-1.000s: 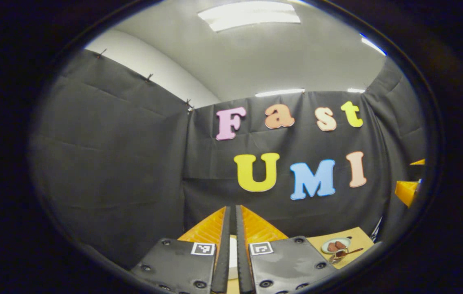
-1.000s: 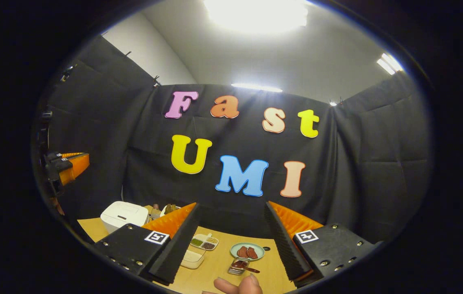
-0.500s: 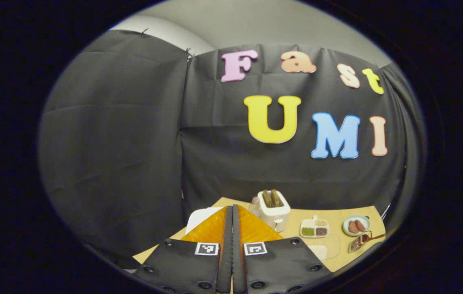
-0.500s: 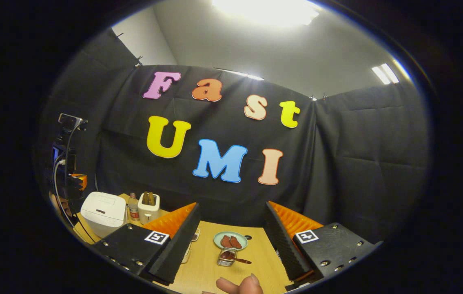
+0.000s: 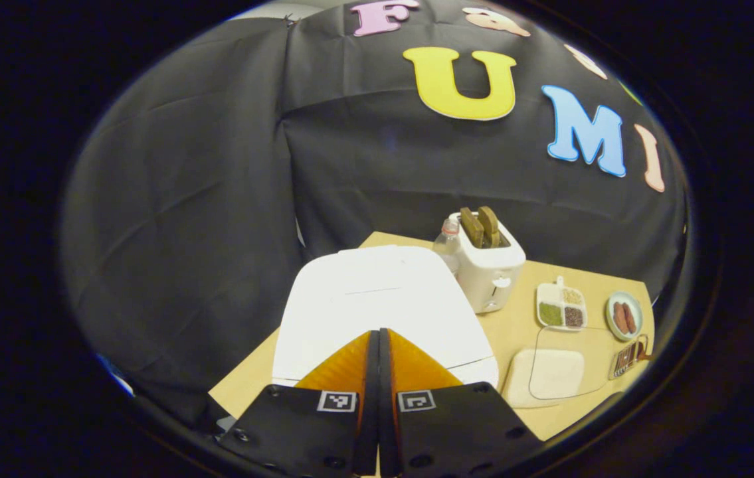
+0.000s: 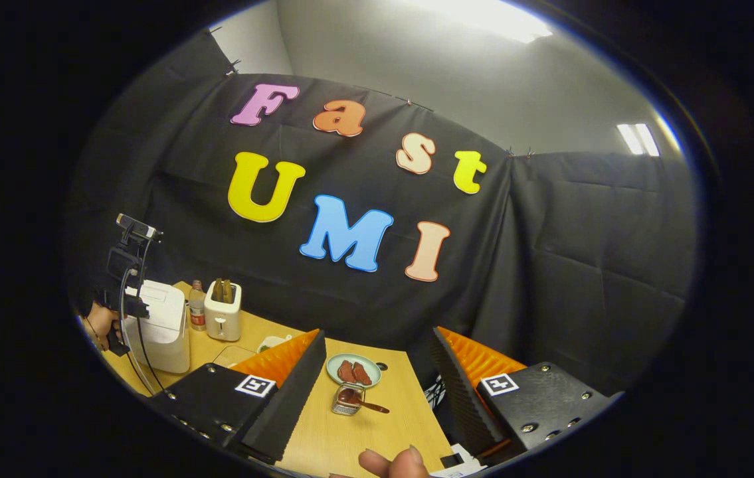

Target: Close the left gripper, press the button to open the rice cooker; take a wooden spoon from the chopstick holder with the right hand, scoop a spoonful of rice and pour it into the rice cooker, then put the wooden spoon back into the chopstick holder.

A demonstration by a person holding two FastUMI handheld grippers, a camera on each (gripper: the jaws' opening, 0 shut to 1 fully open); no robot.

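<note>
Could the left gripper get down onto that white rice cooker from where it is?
Probably yes. The left gripper, fingers shut together, hangs right over the closed rice cooker, and nothing lies between them. The toaster stands off to the side.

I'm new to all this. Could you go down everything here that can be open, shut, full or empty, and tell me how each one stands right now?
Rice cooker: lid down, shut.
Toaster: two slices standing up in its slots.
Left gripper: fingers shut together, holding nothing, above the cooker's front.
Right gripper: fingers wide open, empty.
Divided dish: compartments filled.
Small plate: two brown pieces on it.
Bottle: upright beside the toaster.
</note>
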